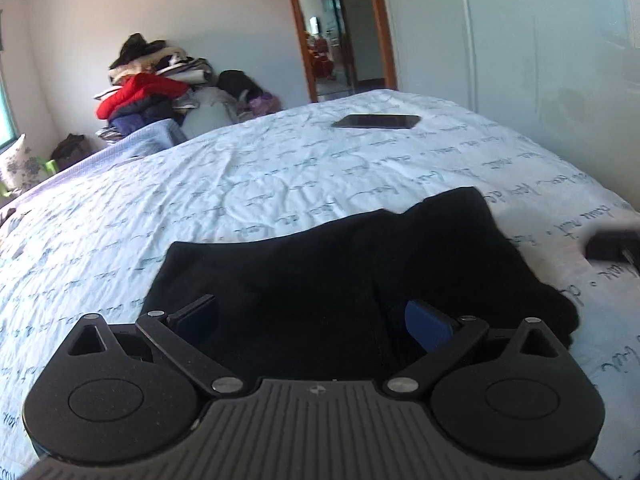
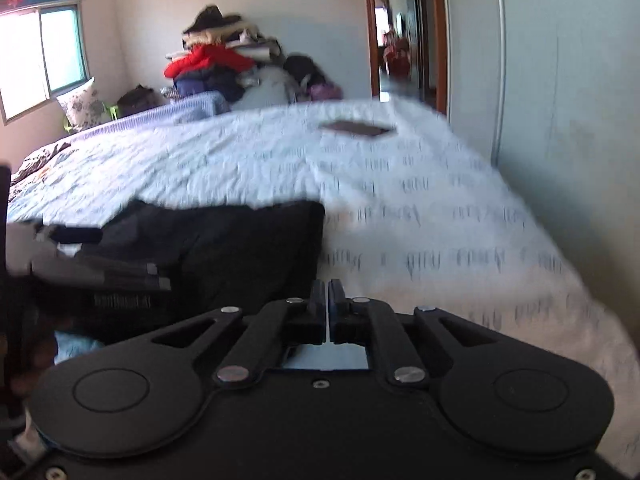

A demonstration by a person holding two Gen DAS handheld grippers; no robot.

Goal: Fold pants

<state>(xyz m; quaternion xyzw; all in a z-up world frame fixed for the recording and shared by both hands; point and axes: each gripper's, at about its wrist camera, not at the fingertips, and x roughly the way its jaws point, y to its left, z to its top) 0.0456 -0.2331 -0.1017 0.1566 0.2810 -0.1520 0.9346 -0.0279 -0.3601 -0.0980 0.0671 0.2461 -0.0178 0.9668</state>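
Black pants [image 1: 328, 268] lie folded in a compact bundle on the white printed bed sheet [image 1: 200, 184]. My left gripper [image 1: 312, 320] is open, its blue-padded fingers spread just above the near edge of the pants, holding nothing. In the right wrist view the pants [image 2: 240, 248] lie to the left of my right gripper [image 2: 329, 304], which is shut with its pads together and empty over the sheet [image 2: 420, 220]. The left gripper's body [image 2: 100, 272] shows over the pants there. The right gripper [image 1: 612, 248] shows blurred at the right edge of the left wrist view.
A dark phone [image 1: 376, 121] lies on the far part of the bed. A pile of clothes [image 1: 152, 92] stands behind the bed by the wall. A doorway [image 1: 340, 28] and a white wardrobe [image 1: 540, 40] are at the back right. A window [image 2: 44, 56] is at the left.
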